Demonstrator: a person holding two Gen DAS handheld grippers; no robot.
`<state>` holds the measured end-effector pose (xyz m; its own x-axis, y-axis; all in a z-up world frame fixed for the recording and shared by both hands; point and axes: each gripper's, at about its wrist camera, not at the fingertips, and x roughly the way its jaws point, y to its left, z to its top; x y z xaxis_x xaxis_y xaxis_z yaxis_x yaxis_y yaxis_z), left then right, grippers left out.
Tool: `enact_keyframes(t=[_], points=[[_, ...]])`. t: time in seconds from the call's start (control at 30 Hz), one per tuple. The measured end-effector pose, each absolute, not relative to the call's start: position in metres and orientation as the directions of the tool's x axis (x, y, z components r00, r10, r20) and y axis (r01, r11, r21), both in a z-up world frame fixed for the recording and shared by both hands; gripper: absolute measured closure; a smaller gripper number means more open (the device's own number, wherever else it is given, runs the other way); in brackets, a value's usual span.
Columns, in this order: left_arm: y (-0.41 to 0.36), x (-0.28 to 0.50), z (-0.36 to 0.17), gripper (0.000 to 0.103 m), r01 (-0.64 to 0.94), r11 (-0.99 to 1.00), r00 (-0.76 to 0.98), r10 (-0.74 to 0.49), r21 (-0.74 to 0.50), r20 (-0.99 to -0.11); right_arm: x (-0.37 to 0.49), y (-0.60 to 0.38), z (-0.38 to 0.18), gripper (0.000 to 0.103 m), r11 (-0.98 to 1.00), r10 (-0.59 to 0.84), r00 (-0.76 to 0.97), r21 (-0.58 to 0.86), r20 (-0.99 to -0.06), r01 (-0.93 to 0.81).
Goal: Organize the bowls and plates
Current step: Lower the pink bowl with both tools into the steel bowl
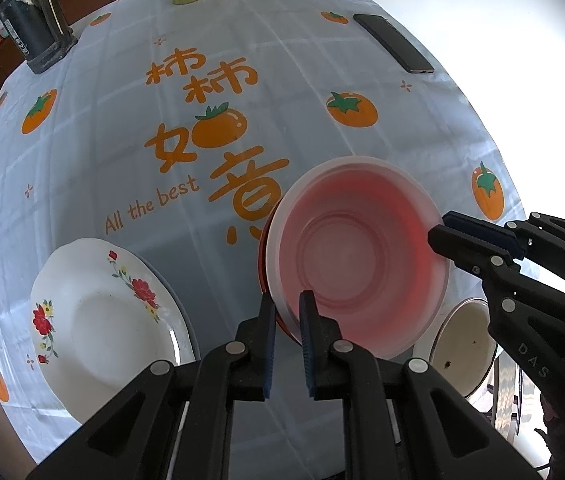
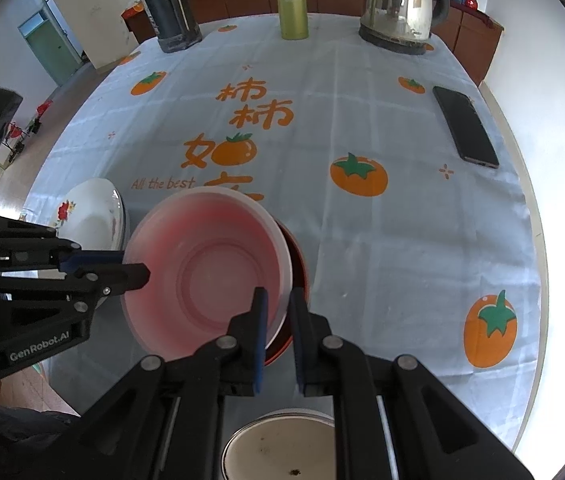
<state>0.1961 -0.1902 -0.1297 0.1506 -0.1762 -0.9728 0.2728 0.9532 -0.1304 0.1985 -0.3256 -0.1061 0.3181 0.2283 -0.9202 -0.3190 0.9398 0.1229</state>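
A translucent white bowl (image 1: 354, 256) (image 2: 210, 272) sits nested in a red bowl (image 1: 262, 256) (image 2: 300, 272) on the persimmon-print tablecloth. My left gripper (image 1: 287, 300) (image 2: 134, 266) is shut on the translucent bowl's near-left rim. My right gripper (image 2: 278, 294) (image 1: 440, 230) is shut on the opposite rim. The red bowl's edge lies close to both grips; I cannot tell if it is pinched too. A white floral plate (image 1: 102, 312) (image 2: 90, 216) lies left of the bowls. A cream enamel bowl (image 1: 462, 340) (image 2: 278, 452) stands at the near edge.
A black phone (image 2: 466, 126) (image 1: 394, 42) lies near the right edge. At the far end stand a steel kettle (image 2: 402, 4), a green canister (image 2: 292, 4) and a dark flask (image 2: 166, 12). The table's edge curves close on the right.
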Motion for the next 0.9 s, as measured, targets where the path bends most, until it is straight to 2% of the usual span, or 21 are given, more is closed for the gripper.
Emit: enact_keyframes(t=[0.9], points=[[-0.193,0.198,-0.136,0.090,0.278,0.949,0.127,-0.188,-0.147,-0.974,0.203,-0.327,-0.124,0.091,0.942,0.218,0.282,0.126,-0.934,-0.311]])
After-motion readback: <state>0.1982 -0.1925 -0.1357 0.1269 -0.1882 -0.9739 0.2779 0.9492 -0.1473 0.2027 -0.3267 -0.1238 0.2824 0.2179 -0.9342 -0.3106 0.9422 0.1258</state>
